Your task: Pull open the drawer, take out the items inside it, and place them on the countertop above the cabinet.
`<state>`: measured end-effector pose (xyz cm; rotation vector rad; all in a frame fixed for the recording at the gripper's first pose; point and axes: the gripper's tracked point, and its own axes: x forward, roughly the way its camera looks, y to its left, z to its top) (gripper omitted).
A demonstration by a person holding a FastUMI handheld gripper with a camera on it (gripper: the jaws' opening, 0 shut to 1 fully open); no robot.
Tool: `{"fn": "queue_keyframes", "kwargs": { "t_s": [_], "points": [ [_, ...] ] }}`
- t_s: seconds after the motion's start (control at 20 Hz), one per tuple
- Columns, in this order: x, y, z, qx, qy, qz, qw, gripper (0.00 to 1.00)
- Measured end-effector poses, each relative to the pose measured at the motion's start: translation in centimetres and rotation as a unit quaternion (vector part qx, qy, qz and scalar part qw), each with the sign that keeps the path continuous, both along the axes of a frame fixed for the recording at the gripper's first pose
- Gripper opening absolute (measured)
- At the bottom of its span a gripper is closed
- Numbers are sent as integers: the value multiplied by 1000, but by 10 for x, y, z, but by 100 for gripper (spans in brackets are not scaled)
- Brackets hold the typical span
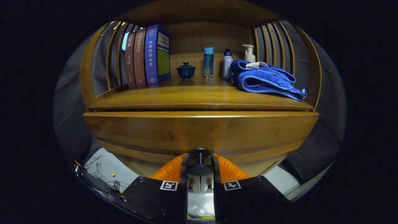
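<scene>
A wooden drawer front [199, 130] stands right ahead of me, slightly proud of the cabinet's countertop [192, 96]. Its black round knob [200, 161] sits between my two orange fingers [169, 169], and my gripper [200, 159] is shut on it, a finger pressing on each side. The inside of the drawer is hidden behind its front.
On the countertop stand three books [147, 56] at the left, a dark blue lidded cup [186, 70], a blue glass bottle [208, 62], a white bottle [227, 63], a pump dispenser [249, 53] and a folded blue towel [267, 79]. Slatted wooden sides enclose the shelf. Cables [99, 174] lie on the floor at the lower left.
</scene>
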<state>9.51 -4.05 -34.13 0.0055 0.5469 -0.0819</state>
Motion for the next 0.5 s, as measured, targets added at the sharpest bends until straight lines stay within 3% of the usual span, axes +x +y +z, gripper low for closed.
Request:
{"fn": "queue_keyframes", "kwargs": {
  "t_s": [0.5],
  "points": [
    [-100, 7, 7, -5, 41, 14, 999, 38]
  ]
}}
